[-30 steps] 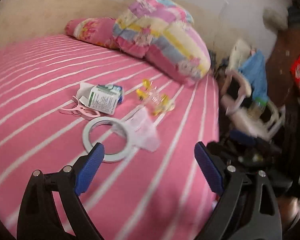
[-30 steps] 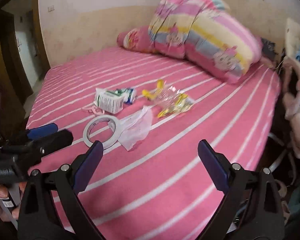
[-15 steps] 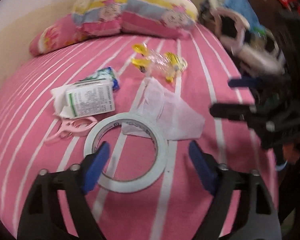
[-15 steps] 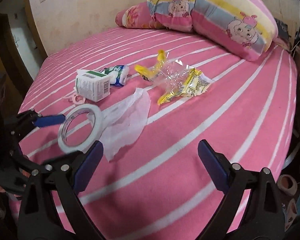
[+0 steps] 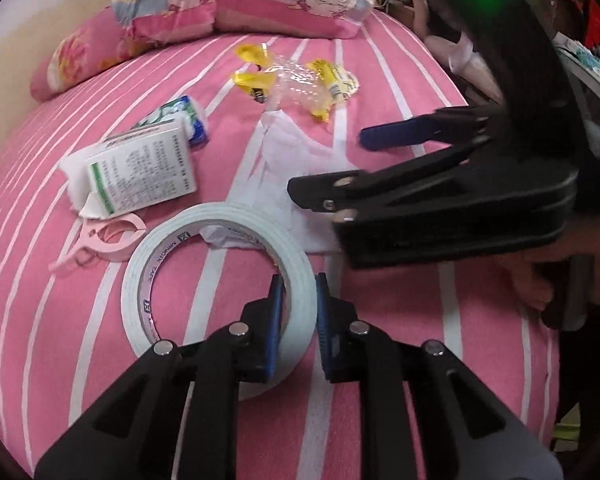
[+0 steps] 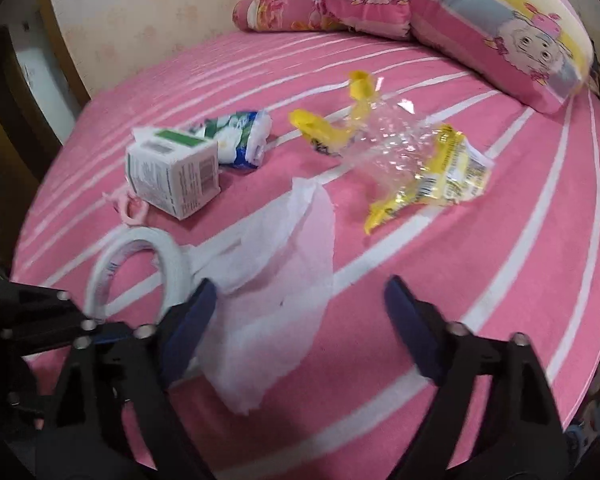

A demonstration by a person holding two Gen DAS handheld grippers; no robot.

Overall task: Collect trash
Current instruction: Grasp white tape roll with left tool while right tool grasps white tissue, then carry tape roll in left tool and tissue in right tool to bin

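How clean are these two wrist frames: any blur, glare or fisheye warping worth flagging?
Left wrist view: mostly sharp, the tape roll lettering readable, stripes bowed by the fisheye, a green light flaring top right. Right wrist view: softer, motion smear on the carton and the fingers, glints on the clear wrapper.

soft, even indoor light, faint shadows, strong fisheye bending with dark corners, slight motion blur

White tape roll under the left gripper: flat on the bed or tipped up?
Tipped up. The white tape roll stands off the pink striped bedsheet, its wall pinched by the left gripper.
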